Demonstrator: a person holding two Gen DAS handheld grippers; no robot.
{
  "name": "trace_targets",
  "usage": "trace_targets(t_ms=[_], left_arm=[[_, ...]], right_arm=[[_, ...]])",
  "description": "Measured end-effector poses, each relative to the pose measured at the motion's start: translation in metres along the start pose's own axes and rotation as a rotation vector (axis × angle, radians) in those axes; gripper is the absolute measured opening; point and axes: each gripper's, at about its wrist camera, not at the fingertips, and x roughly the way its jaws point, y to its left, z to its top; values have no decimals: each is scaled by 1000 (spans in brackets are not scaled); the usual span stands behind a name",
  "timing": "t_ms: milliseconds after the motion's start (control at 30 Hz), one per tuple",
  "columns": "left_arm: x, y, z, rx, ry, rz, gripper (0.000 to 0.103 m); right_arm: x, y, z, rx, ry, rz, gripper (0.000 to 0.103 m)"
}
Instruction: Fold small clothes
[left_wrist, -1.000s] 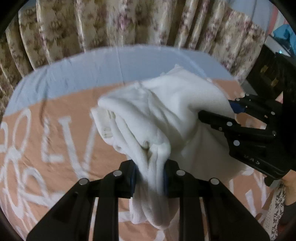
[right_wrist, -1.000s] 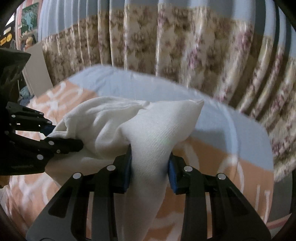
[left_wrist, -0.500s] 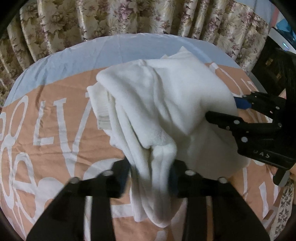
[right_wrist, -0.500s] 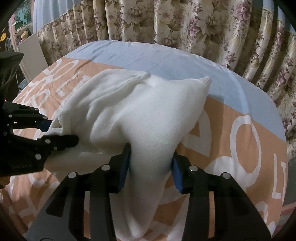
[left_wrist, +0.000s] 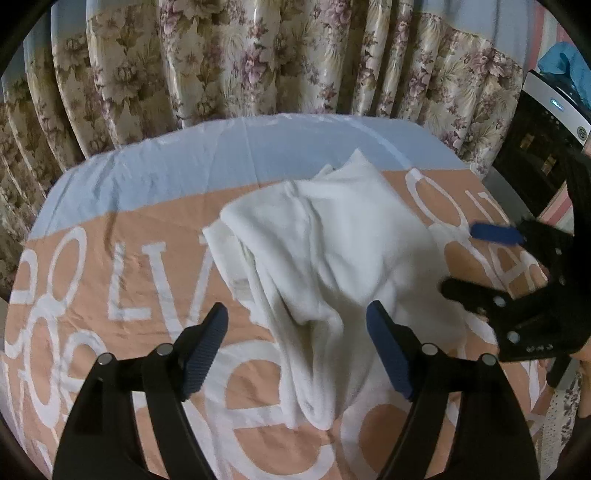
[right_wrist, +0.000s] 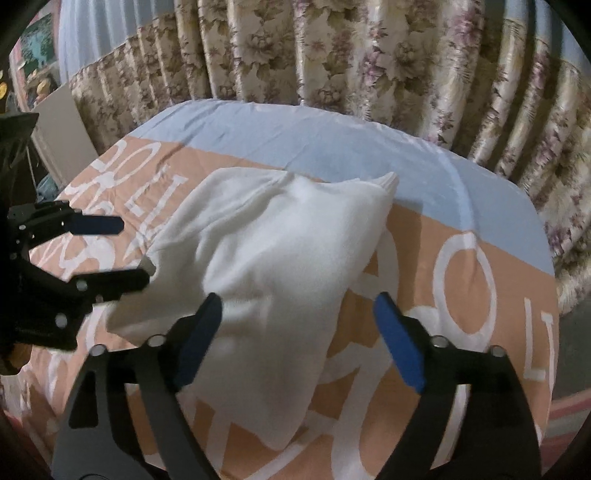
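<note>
A white knit garment (left_wrist: 332, 258) lies folded over itself in a thick bundle on the bed, and it fills the middle of the right wrist view too, garment (right_wrist: 273, 266). My left gripper (left_wrist: 297, 321) hovers over its near end with its jaws opening; the cloth lies between the blue pads untouched. My right gripper (right_wrist: 299, 314) stands at the other side, its jaws also opening, and the pads are off the fabric. Each gripper shows in the other's view: the right gripper (left_wrist: 480, 258) and the left gripper (right_wrist: 125, 251), both spread.
The bed carries a peach sheet with large white letters (left_wrist: 122, 288) and a pale blue band (left_wrist: 221, 155) at the far side. Floral curtains (left_wrist: 258, 59) hang right behind it. A dark appliance (left_wrist: 543, 140) stands at the right, a pale board (right_wrist: 62, 125) at the left.
Both grippers were shut on folds of the garment a second ago; both have let go and spread wide. The cloth has dropped and settled flatter on the bed. Both grippers have drawn back a little.
</note>
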Motion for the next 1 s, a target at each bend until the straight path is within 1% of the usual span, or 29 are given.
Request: trace_targets(t_ms=[67,167,200,233,267,300,333,367,433,467,533,633,700,767,867,900,967,1000], left_arm=[[5,3,1,4,11,17,79],[25,8,-3,10,72,42,79],[31,8,-7,20,88,61,79],[35,9,-13,30,94,81,79],[37,9,-18,39,100,94,79],[40,12,-25,44,105,107,79],[42,15,-30,42,107,114,79],[43,17,-33,40,108,118,80],[48,24,-41,19,119,114,81],[49,27,-43,10,120,106,81],[49,28,-46,4,111,99,83],[50,27,-48,9,94,117,87],[49,28,-49,-2,89,113,87],[47,29,-49,-19,83,109,89],[40,31,-49,-56,84,104,90],[37,31,-49,-69,80,102,91],[30,30,-48,-81,73,106,91],[25,29,-48,-83,67,111,91]], right_arm=[[-4,-7,-8,37,3,5,89],[-4,-13,-21,83,19,14,86],[0,-14,-25,94,34,23,79],[2,-13,-28,99,44,30,70],[5,-12,-31,101,55,35,66],[9,-7,-34,83,64,33,57],[11,-3,-37,64,71,25,51],[13,0,-39,47,79,19,47],[20,4,-46,24,104,6,30],[25,4,-50,12,121,-15,29],[30,2,-55,5,134,-34,29],[31,-2,-59,33,129,-22,29],[33,-5,-61,45,126,-21,29],[33,-8,-62,66,121,-16,33],[30,-10,-62,78,112,-20,45],[27,-10,-61,84,108,-8,45],[20,-9,-59,103,85,6,58],[15,-8,-58,113,69,15,74]])
